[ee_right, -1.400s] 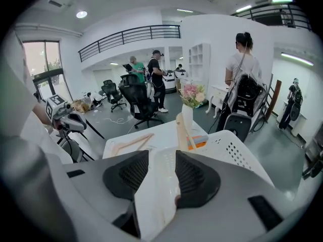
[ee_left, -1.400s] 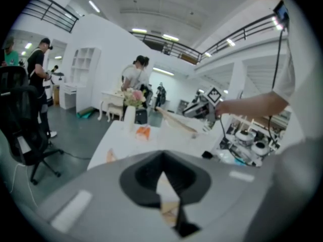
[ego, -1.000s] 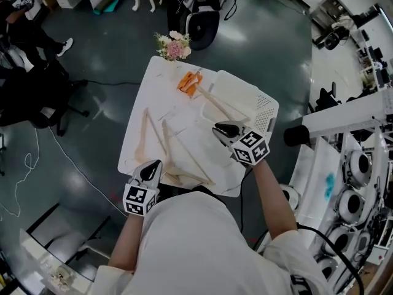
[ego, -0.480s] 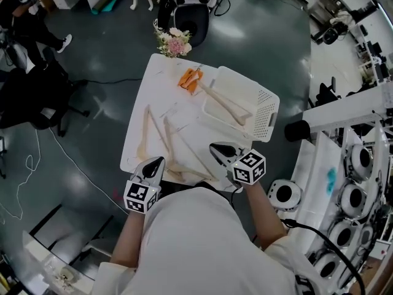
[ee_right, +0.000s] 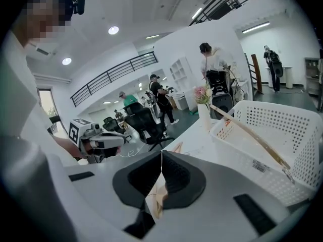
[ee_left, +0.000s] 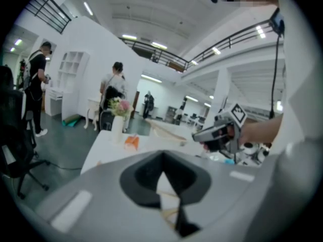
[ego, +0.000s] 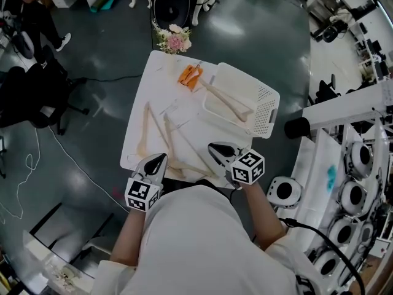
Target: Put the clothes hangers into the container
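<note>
1. right claw (ego: 213, 147) closed, tips pressed together, poised over the wooden hangers (ego: 178, 147) lying at the near edge of the white table (ego: 156, 82).
2. left claw (ego: 159, 159) closed too, at the same edge, toward the left corner.
3. one hanger (ego: 228, 103) lies slanted in the white basket (ego: 269, 110) on the table's right side.
4. flowers (ego: 174, 42) and an orange item (ego: 190, 76) mark the far edge.

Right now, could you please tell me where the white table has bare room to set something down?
Bare: the far-left corner of the table, bordered by the flower vase, the orange item and the hangers. A narrower strip lies between the basket and the right tongs. Crowded: the near-left, where hangers overlap by the left tongs.
</note>
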Tool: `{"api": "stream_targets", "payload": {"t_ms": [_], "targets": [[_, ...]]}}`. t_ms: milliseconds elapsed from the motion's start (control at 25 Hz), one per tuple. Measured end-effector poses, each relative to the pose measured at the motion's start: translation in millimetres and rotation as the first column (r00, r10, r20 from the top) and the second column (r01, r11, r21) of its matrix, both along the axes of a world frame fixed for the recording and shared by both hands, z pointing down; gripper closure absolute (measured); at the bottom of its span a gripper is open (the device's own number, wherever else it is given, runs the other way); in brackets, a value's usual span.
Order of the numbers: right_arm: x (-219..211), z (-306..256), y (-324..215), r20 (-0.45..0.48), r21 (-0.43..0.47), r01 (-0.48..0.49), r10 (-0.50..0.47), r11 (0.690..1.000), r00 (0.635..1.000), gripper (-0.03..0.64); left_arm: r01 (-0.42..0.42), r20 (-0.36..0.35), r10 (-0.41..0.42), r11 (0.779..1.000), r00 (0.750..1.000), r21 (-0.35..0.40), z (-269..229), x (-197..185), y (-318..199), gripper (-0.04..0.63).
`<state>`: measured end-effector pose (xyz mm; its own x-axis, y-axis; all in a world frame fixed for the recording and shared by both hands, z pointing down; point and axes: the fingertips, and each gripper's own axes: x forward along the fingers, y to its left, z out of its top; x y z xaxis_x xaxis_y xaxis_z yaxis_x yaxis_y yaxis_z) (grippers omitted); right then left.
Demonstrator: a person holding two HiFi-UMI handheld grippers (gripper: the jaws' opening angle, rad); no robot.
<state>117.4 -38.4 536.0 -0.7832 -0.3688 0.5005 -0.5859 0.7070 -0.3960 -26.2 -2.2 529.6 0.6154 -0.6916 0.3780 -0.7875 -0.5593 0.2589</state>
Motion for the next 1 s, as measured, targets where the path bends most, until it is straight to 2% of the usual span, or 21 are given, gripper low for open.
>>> {"api": "stream_targets", "payload": {"t_ms": [320,520,880,1000], "targets": [[-8,11,10,-0.013,-0.026,0.033,-0.034,0.999,0.999,0.613,0.013,0.017,-0.013,1.0,1.0,-0.018,6,-5,5,0.594],[-17,41,25,-0.039,-0.1,0.084,-0.089,0.991,0.995,0.612,0.045,0.026,-0.044,0.998,0.999,-0.05,15,-19,12,0.594],[-39,119,58,-0.105,-0.247,0.194,-0.225,0.949,0.969,0.609,0.093,0.032,-0.09,0.988,0.995,-0.12,37,-37,32,0.594],[-43,143,67,-0.122,-0.297,0.213,-0.258,0.931,0.958,0.574,0.098,0.035,-0.094,0.986,0.995,-0.136,43,-41,36,0.594]]}}
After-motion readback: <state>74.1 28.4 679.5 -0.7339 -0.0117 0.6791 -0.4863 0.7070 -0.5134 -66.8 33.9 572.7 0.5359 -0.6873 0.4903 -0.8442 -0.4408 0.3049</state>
